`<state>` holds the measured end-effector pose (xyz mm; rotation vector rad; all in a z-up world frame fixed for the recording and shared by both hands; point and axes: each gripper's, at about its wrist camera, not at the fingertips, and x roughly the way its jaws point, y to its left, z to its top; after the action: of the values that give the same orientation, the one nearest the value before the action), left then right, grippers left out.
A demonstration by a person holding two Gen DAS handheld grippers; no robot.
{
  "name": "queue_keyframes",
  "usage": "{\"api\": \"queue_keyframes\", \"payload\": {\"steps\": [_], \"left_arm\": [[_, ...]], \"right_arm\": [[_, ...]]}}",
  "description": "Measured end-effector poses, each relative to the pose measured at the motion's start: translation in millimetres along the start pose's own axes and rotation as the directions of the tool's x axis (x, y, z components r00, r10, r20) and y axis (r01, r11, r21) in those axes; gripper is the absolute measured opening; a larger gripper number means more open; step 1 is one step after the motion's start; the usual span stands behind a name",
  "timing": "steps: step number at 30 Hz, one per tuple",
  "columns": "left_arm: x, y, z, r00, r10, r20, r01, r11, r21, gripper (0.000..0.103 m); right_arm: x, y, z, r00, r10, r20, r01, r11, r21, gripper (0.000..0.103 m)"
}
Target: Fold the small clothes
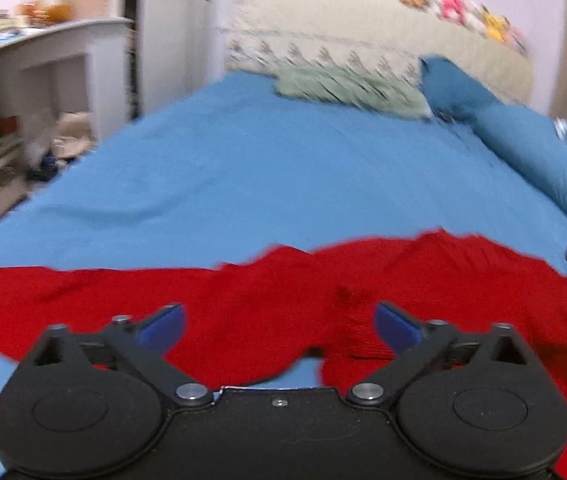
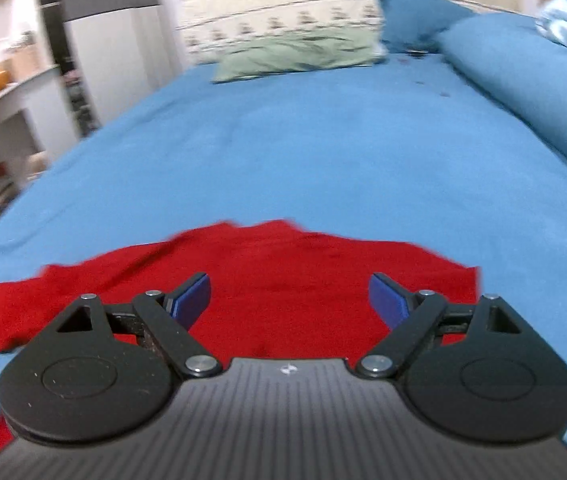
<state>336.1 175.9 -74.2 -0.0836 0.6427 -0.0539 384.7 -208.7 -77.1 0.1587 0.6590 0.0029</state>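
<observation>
Red garment (image 1: 323,300) lies spread on the blue bed sheet (image 1: 263,168), directly ahead of and below both my claws, long axis running left to right across my view. Left claw (image 1: 279,326) spread wide, holding nothing; right claw (image 2: 288,300) likewise spread, empty. Each hangs over its own half, neither clearly nearer. No containers in view

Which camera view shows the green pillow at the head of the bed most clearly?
The right wrist view shows the green pillow best: there it is fairly sharp, with its outline visible on the blue sheet. In the left wrist view the pillow is smeared by motion blur, so only its colour and place can be seen.
</observation>
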Motion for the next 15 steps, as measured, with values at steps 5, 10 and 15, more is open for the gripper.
{"api": "queue_keyframes", "payload": {"steps": [5,10,15], "left_arm": [[-24,64,-2,0.993,0.118,0.004,-0.117,0.986,-0.117,0.103],[-25,136,-16,0.979,0.202,-0.005,-0.196,0.943,-0.27,0.101],[-2,195,-37,0.973,0.217,-0.073,-0.228,0.886,-0.404,0.089]], "right_arm": [[-36,75,-9,0.992,0.108,-0.063,-0.111,0.993,-0.05,0.103],[-47,140,-35,0.983,0.158,-0.089,-0.166,0.981,-0.096,0.103],[-35,172,-61,0.971,0.205,-0.123,-0.215,0.974,-0.074,0.103]]}}
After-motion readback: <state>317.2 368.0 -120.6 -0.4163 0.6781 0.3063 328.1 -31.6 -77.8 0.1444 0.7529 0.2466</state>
